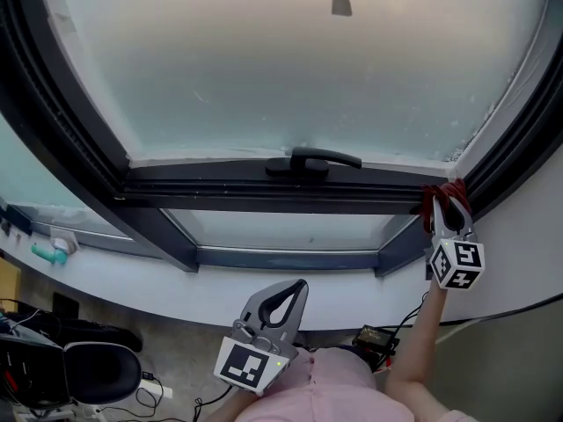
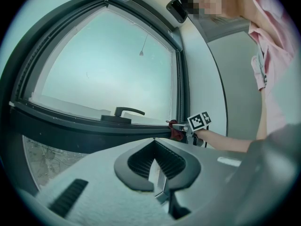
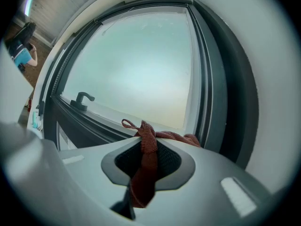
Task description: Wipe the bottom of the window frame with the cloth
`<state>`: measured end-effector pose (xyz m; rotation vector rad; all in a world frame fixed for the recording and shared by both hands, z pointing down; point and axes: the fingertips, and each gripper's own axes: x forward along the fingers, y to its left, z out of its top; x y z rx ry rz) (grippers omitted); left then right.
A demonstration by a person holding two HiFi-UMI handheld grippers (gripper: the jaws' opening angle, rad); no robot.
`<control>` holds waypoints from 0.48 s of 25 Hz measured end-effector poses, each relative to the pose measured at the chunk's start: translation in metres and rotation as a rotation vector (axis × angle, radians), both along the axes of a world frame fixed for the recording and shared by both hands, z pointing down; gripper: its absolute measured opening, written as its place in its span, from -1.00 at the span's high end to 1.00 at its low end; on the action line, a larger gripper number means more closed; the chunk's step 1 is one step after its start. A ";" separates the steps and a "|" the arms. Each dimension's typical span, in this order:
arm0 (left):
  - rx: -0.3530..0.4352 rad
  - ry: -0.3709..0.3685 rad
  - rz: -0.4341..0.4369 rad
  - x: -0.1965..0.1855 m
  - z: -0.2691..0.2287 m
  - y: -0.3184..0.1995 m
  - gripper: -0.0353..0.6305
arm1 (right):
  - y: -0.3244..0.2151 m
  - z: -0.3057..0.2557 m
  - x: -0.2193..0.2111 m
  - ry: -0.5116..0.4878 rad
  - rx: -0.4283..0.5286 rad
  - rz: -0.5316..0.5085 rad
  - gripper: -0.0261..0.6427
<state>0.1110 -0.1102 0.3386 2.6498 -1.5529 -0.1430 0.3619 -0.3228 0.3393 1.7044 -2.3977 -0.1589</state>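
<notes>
The red cloth (image 1: 449,194) is pressed at the right end of the dark bottom window frame (image 1: 211,181), in the corner by the right upright. My right gripper (image 1: 447,221) is shut on the cloth (image 3: 145,169), which runs between its pads and bunches over the tips against the frame (image 3: 96,123). My left gripper (image 1: 297,288) hangs low near the person's body, away from the window, its jaws shut and empty. From the left gripper view (image 2: 154,144) the right gripper (image 2: 184,127) and the cloth (image 2: 176,133) show at the frame's (image 2: 70,126) right end.
A black window handle (image 1: 314,159) sits mid-frame. Below lie a lower glass pane (image 1: 290,230) and a white sill (image 1: 132,281) with a teal object (image 1: 48,253). An office chair (image 1: 92,367) and a black device with cables (image 1: 375,338) are on the floor.
</notes>
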 end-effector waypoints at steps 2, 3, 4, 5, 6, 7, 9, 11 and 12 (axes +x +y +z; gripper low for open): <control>-0.002 0.001 -0.004 -0.003 0.000 0.000 0.90 | -0.002 0.000 0.010 0.006 0.000 0.031 0.72; -0.003 0.000 -0.006 -0.004 0.000 0.000 0.90 | -0.002 0.000 0.013 0.009 -0.001 0.045 0.72; -0.005 -0.001 -0.009 -0.007 0.000 0.000 0.90 | -0.003 0.000 0.015 0.014 -0.001 0.057 0.72; -0.006 -0.002 -0.011 -0.009 0.001 0.001 0.90 | -0.003 0.000 0.016 0.022 0.000 0.069 0.72; -0.007 -0.002 -0.013 -0.011 0.001 0.002 0.90 | -0.003 0.000 0.016 0.031 0.001 0.081 0.72; -0.006 -0.002 -0.015 -0.013 0.001 0.002 0.90 | -0.003 -0.001 0.016 0.036 0.003 0.094 0.72; -0.004 0.003 -0.018 -0.018 -0.001 0.004 0.90 | -0.003 -0.001 0.016 0.024 0.007 0.119 0.72; -0.001 0.011 -0.022 -0.024 -0.003 0.006 0.90 | -0.002 -0.002 0.017 -0.002 0.006 0.143 0.72; 0.000 0.013 -0.023 -0.027 -0.003 0.007 0.90 | 0.000 -0.002 0.015 -0.015 0.006 0.146 0.72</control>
